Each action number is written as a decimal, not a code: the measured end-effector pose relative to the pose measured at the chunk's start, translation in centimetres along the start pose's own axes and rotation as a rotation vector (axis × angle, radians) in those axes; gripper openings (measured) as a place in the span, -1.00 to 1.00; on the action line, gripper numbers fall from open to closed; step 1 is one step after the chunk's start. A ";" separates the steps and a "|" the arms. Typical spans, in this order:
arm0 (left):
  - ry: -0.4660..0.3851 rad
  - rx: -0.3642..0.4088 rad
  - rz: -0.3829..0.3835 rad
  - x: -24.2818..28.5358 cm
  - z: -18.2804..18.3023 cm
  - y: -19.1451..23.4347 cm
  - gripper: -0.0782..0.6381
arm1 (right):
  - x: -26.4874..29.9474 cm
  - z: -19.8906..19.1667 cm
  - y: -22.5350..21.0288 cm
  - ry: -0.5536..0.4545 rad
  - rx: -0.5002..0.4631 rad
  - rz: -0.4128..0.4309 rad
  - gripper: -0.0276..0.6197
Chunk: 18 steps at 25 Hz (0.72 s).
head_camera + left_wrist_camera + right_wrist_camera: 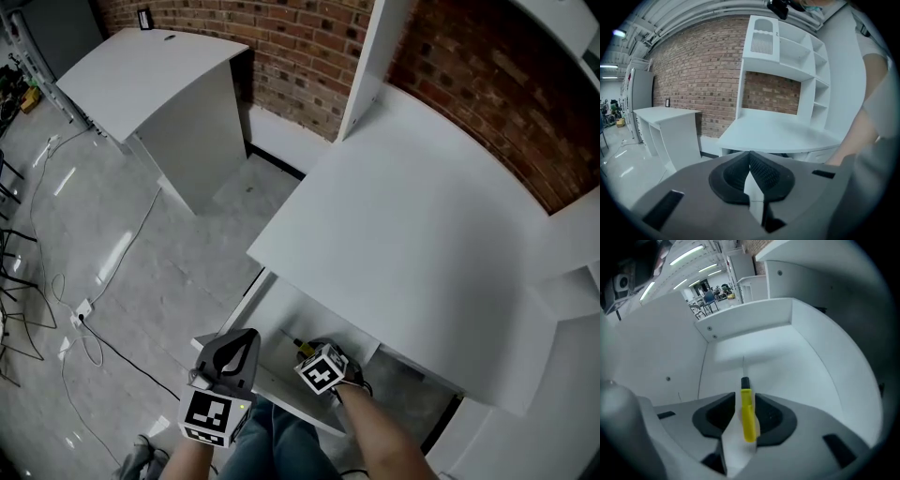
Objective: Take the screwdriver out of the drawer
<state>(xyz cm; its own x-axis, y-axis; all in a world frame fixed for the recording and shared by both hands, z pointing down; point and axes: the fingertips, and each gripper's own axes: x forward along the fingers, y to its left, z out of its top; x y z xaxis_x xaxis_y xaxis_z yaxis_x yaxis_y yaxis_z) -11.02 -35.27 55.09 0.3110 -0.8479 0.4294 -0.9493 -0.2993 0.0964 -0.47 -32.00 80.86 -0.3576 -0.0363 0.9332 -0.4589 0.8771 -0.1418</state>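
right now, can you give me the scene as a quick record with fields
drawer: open, under the white desk
screwdriver: yellow handle, in the drawer, between the right gripper's jaws
right gripper: reaching down into the drawer, jaws apart, a gap shows beside the handle
left gripper: jaws together, empty, outside the drawer
task step: screwdriver not yet lifted out
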 end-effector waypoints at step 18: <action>-0.008 0.023 0.005 -3.5 1.2 0.8 -0.74 | -6.7 3.0 0.8 -0.086 -0.073 -0.046 -0.69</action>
<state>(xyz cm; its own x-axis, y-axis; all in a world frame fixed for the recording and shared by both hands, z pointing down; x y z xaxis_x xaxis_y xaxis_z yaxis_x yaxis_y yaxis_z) -12.76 -33.06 52.64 0.3067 -0.8526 0.4230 -0.9495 -0.3049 0.0740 -0.85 -32.49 73.57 -0.4076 -0.1156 0.9058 -0.4170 0.9061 -0.0720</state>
